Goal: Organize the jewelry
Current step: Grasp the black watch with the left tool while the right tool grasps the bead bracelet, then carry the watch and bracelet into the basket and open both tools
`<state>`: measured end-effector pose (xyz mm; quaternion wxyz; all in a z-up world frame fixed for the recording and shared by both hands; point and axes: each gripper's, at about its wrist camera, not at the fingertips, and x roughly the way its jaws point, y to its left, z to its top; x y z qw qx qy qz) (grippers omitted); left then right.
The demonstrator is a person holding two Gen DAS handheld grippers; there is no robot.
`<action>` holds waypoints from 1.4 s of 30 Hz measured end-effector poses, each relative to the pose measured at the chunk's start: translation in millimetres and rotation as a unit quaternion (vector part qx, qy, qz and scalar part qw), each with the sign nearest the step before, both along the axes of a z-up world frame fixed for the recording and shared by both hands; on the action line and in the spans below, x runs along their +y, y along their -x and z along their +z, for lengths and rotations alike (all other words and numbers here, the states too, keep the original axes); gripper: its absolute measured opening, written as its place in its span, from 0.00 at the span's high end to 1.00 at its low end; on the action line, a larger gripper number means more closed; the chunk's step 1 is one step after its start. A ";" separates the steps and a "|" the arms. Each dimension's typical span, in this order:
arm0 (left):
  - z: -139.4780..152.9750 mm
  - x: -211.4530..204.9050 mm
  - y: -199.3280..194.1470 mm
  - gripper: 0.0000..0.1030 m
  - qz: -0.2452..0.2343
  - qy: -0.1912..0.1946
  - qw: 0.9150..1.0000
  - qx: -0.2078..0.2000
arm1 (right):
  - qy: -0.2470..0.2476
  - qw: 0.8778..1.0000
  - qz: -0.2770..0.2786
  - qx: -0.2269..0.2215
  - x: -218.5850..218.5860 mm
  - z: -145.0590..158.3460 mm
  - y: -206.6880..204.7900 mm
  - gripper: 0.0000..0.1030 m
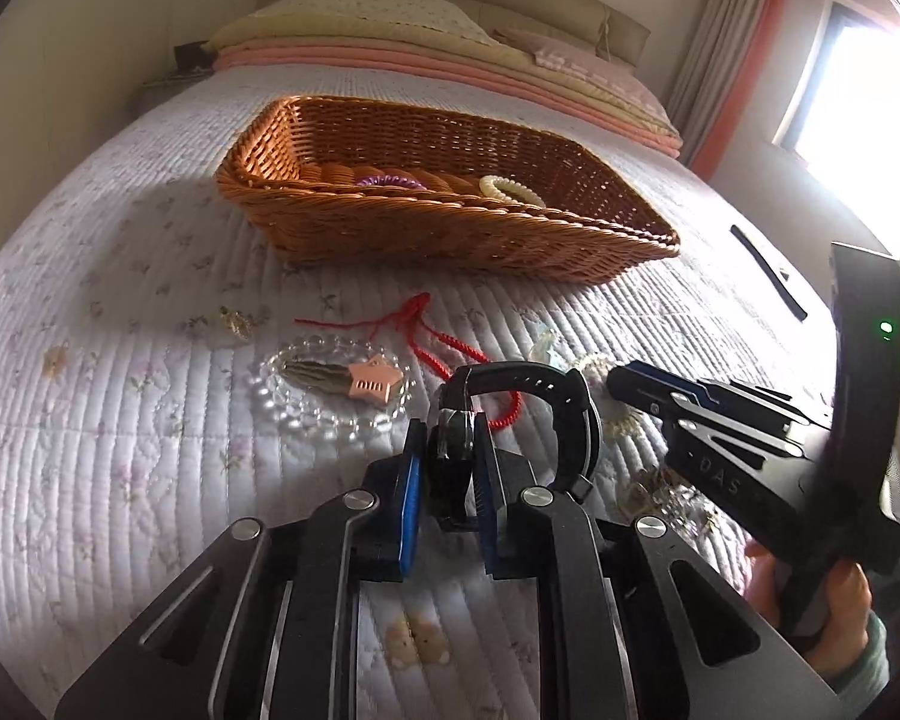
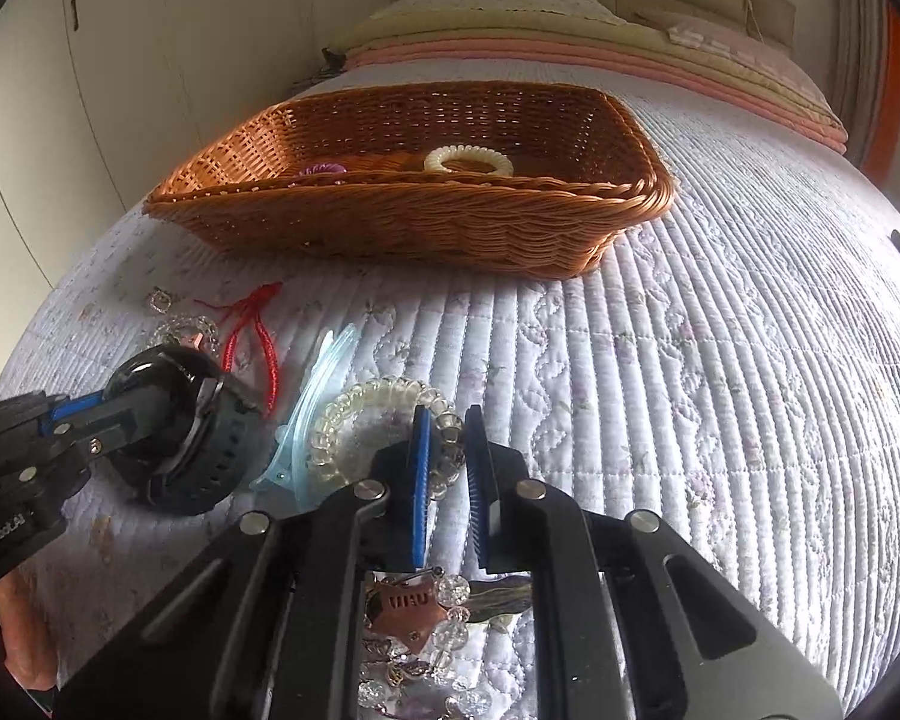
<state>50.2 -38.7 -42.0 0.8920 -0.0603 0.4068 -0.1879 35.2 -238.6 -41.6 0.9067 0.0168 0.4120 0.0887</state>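
Left tool (image 1: 447, 459) pinches black watch (image 1: 528, 414), hiding its face; right tool (image 2: 447, 462) clamps clear coil bracelet (image 2: 384, 420).

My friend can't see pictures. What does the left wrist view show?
The left gripper is shut on a black wristwatch on a quilted bed. Behind sits a brown wicker basket holding two coil hair ties.

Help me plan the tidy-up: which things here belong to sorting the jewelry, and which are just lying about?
Belongs to the job:
wicker basket
black watch, in the left tongs
clear coil hair tie, in the right tongs
red cord
clear bead bracelet
blue hair clip

Just lying about:
quilted bedspread
folded blankets
wardrobe
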 end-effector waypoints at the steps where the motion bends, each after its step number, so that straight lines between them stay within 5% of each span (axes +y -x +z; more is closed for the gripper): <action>1: 0.3 3.6 3.1 0.87 -0.001 0.008 1.000 0.001 | -0.003 1.000 0.000 -0.003 -0.9 0.9 1.1 0.92; 13: 48.7 31.7 26.9 0.87 0.007 0.056 0.997 -0.053 | -0.058 0.993 0.022 -0.102 -14.4 41.3 36.2 0.92; 21: 98.1 25.3 -10.9 0.87 0.002 0.040 0.993 -0.113 | -0.060 0.987 0.017 -0.150 -7.2 121.9 0.5 0.92; 26: 107.8 17.8 -63.8 0.87 0.004 0.031 0.993 -0.117 | -0.048 0.991 -0.001 -0.123 -0.4 136.5 -65.7 0.92; 33: 83.0 3.9 -129.9 0.87 0.028 0.015 0.996 -0.082 | -0.054 0.998 -0.029 -0.018 1.5 103.7 -148.8 0.92; 42: 46.0 -13.9 -154.4 0.87 0.027 -0.019 0.999 -0.041 | -0.027 0.998 -0.040 0.047 7.3 63.3 -179.9 0.92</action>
